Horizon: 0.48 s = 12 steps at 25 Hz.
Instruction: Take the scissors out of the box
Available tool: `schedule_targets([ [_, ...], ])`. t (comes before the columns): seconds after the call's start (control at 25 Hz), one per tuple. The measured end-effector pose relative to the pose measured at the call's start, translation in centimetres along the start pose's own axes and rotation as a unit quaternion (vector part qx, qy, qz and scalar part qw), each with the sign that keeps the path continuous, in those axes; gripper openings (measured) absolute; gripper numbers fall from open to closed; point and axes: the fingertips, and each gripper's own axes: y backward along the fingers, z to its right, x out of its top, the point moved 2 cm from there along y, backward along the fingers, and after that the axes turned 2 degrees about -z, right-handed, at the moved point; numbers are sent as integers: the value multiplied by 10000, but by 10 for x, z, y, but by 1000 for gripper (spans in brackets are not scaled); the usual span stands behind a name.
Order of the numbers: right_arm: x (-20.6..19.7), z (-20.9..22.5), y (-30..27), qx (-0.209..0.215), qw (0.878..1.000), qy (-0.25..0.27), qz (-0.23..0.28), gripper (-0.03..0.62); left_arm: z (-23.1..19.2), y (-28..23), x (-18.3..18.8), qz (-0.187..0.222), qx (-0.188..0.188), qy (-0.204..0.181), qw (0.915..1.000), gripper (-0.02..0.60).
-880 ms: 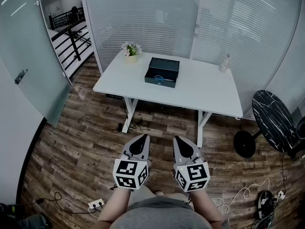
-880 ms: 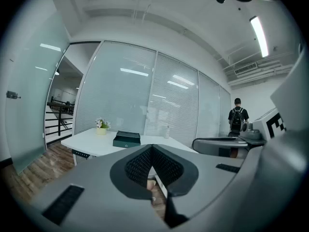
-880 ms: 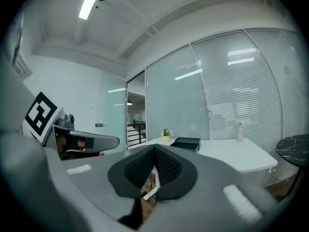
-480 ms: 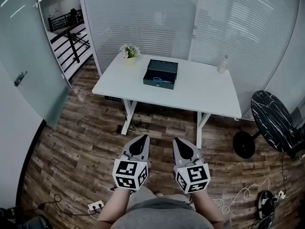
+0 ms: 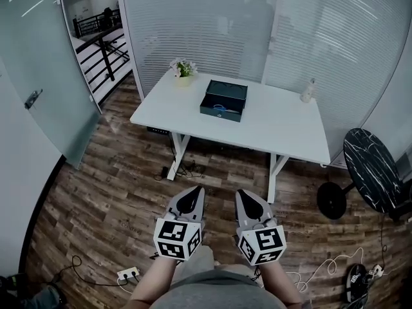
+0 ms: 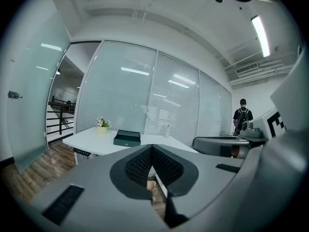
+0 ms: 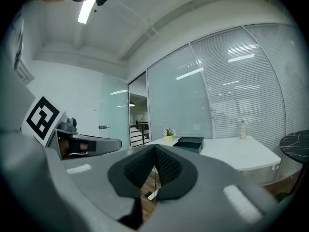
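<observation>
A dark green box (image 5: 223, 100) stands open on the white table (image 5: 277, 127) across the room, with something blue faintly visible inside; the scissors themselves cannot be made out. The same box (image 6: 127, 137) shows small in the left gripper view and again, box (image 7: 191, 143), in the right gripper view. Both grippers are held close to my body, far short of the table. My left gripper (image 5: 191, 192) is shut with nothing in it. My right gripper (image 5: 244, 194) is shut and empty too.
A small flower pot (image 5: 184, 71) sits at the table's far left corner and a white bottle (image 5: 309, 90) at its far right. A black round side table (image 5: 373, 169) stands at the right. Cables and a power strip (image 5: 127, 275) lie on the wooden floor. A person (image 6: 241, 118) with a backpack stands far off.
The view has shifted slightly, and the table now sits a little lower and to the right in the head view. Both grippers stay shut in the same place near my body.
</observation>
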Motion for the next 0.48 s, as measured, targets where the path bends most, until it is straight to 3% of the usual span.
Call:
schedule_targets([
  [0.48, 1, 10, -29, 122, 9999, -45, -2, 9, -14, -27, 5, -44, 145, -40, 9999, 5],
])
